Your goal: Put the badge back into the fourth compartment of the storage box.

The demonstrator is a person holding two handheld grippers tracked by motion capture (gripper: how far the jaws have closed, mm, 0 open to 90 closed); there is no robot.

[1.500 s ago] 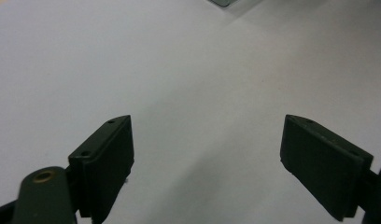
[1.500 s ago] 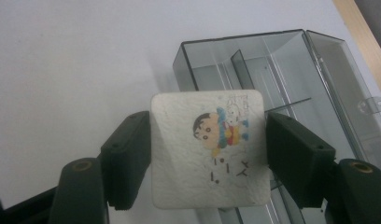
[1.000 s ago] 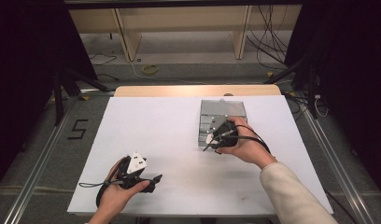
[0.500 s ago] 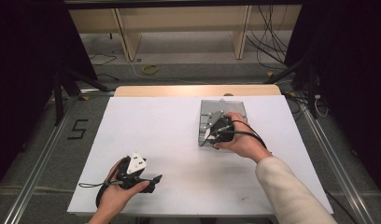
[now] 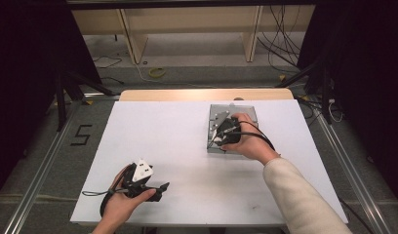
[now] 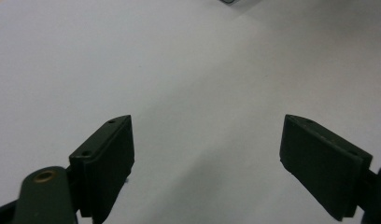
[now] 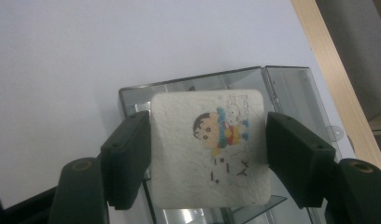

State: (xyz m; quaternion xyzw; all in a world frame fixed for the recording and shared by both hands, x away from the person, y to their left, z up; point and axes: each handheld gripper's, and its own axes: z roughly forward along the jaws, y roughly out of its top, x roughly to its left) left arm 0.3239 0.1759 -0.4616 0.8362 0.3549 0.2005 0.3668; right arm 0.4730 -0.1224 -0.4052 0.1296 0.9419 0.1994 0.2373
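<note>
A white pad [image 7: 209,147] is gripped by the right tongs [image 7: 207,154], now carried up-frame over the clear box [image 5: 214,146], apparently for placing; the left tongs [image 6: 207,158] are released.

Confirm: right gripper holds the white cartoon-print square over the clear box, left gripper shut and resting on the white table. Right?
One thing is off: the left gripper is not shut. The left gripper view shows its fingers wide apart with nothing between them, over the white table. The rest stands: the right gripper holds the white cartoon-print square over the clear box, as the right gripper view shows.
</note>
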